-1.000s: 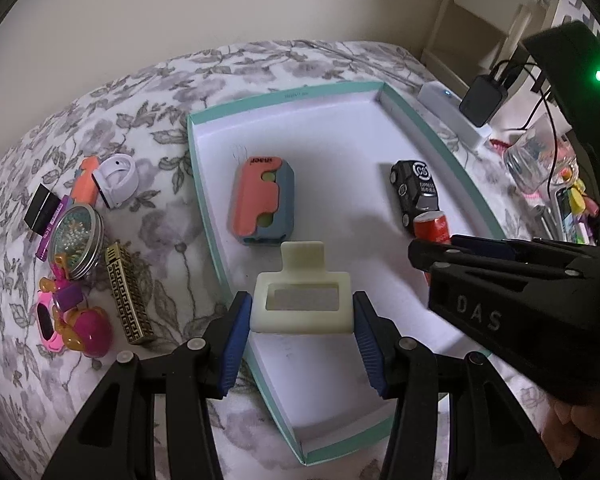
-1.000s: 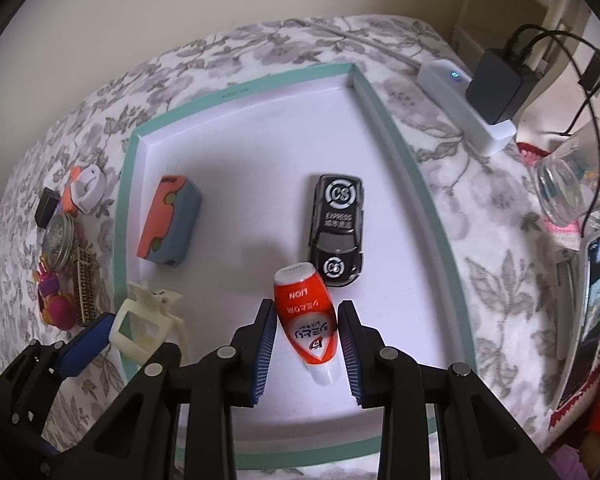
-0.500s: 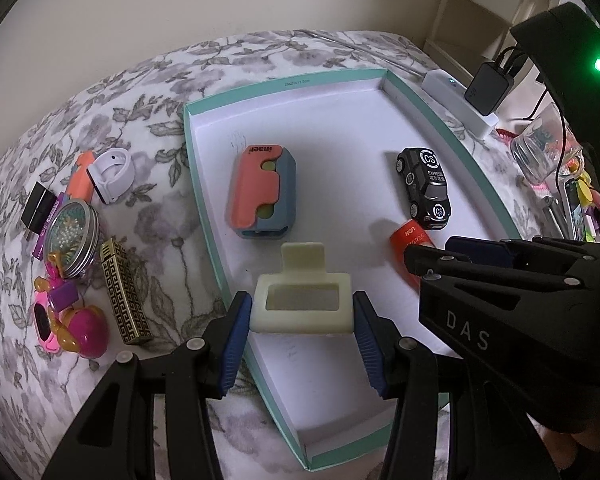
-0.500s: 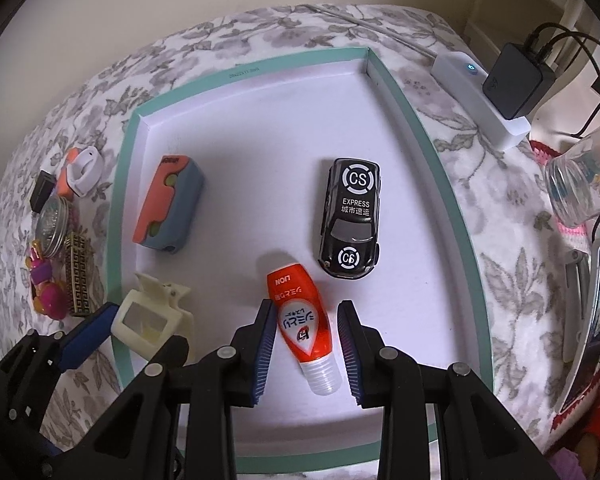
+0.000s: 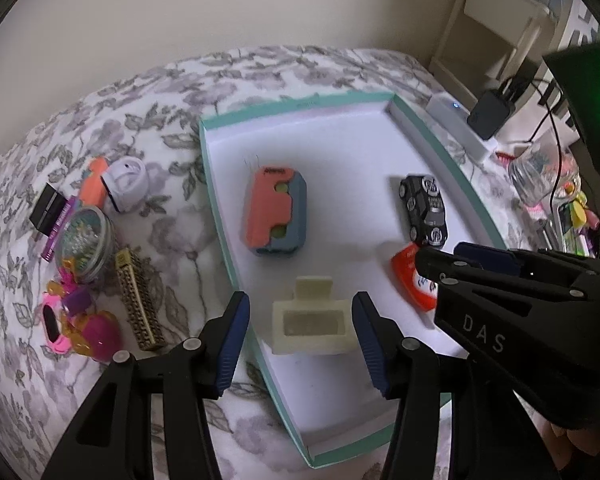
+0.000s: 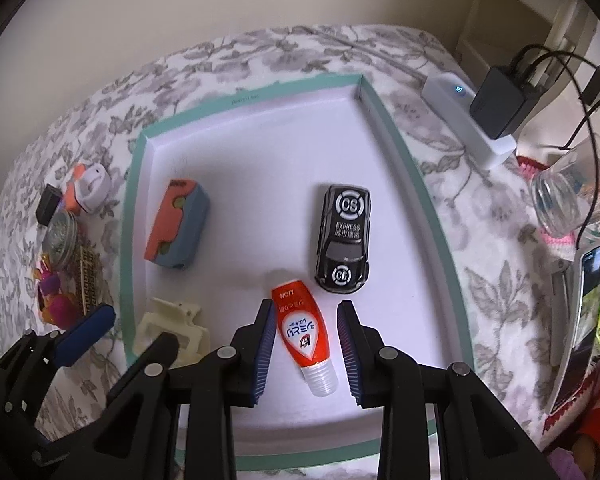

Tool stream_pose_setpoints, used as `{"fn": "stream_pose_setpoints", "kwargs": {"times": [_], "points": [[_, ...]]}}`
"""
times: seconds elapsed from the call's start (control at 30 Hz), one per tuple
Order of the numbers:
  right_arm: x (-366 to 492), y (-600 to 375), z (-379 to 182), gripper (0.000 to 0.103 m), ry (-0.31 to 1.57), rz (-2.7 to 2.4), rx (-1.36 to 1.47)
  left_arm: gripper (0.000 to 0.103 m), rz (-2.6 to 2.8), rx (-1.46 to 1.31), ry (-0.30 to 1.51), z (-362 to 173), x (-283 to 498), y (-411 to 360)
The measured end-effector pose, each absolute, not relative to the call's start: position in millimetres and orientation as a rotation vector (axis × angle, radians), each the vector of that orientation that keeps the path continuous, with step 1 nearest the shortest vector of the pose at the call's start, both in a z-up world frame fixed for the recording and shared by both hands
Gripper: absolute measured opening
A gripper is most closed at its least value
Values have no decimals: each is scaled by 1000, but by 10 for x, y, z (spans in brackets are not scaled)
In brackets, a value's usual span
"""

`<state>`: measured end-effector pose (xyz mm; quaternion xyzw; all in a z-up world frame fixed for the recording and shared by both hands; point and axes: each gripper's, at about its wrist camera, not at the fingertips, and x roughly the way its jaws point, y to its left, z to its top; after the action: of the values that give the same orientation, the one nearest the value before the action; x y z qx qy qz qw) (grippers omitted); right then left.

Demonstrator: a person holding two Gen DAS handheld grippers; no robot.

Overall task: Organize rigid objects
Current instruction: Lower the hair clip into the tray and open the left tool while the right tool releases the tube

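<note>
Both fingers flank the cream clip, untouching.

red tube: right part hidden behind the right gripper, left wrist view.
cream clip: near part covered by a left gripper finger, right wrist view.
tray: rim lettering too small to read.
glass jar: contents unclear.

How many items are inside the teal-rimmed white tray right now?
4: orange-and-blue block far left; black toy car right; red-orange tube between the right gripper's jaws; cream plastic clip near left, between the left gripper's opening jaws. Grippers may hide others.
</note>
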<state>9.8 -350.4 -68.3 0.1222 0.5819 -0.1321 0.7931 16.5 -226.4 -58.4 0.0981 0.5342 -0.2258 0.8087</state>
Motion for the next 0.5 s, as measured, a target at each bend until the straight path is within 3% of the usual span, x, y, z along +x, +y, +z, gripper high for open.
{"fn": "stream_pose_setpoints", "kwargs": {"times": [0.13,0.5], "points": [[66,-3540,-581,34,1218,-295,280,61,-432,177,1131,-503,238,-2142],[77,-3527,-555,34,1198,-316,287,61,-228,53,1175,-505,529,-1630]]}}
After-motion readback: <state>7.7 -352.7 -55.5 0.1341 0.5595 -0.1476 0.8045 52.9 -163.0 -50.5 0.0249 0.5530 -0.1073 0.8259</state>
